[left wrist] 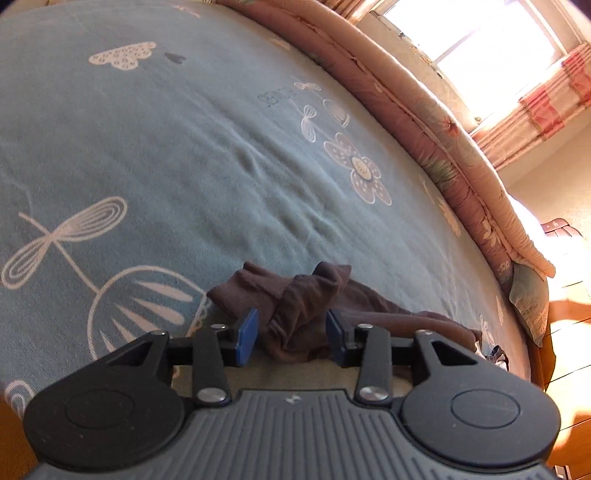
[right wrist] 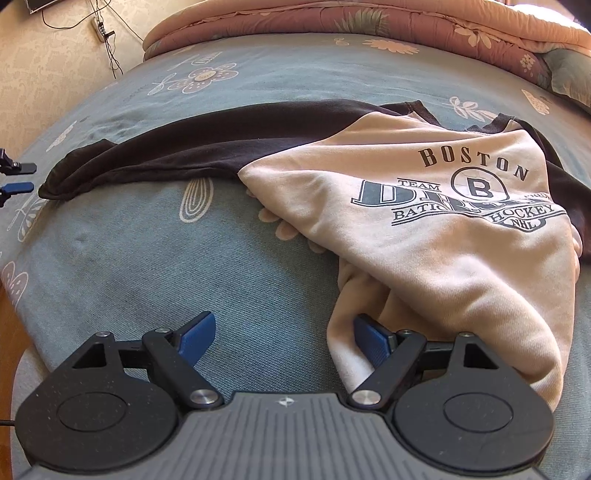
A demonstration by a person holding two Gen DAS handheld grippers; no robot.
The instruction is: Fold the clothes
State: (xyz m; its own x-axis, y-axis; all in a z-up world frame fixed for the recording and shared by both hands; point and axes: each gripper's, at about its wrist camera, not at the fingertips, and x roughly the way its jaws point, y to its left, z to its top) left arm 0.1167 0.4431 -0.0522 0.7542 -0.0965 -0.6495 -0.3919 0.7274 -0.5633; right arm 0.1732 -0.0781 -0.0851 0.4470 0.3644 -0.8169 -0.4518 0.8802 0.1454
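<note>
A cream shirt (right wrist: 424, 240) with dark sleeves and a "BOSTON HOCKEY" print lies rumpled on the blue patterned bed sheet (right wrist: 147, 266). Its long dark sleeve (right wrist: 177, 155) stretches out to the left. My left gripper (left wrist: 290, 332) is partly open, and the bunched end of the dark sleeve (left wrist: 295, 306) sits between its blue pads without being visibly squeezed. In the right wrist view the left gripper (right wrist: 26, 178) shows at the far left, by the sleeve tip. My right gripper (right wrist: 284, 336) is wide open at the shirt's near hem. Cream cloth drapes against its right pad (right wrist: 373, 343). Its left pad (right wrist: 197, 330) is over bare sheet.
A rolled pink floral quilt (left wrist: 443, 147) runs along the far side of the bed, with a pillow (right wrist: 569, 77) at its end. A bright window with curtains (left wrist: 480, 44) and wooden floor (left wrist: 569, 332) lie past the bed edge. A power strip with cables (right wrist: 99, 27) hangs on the wall.
</note>
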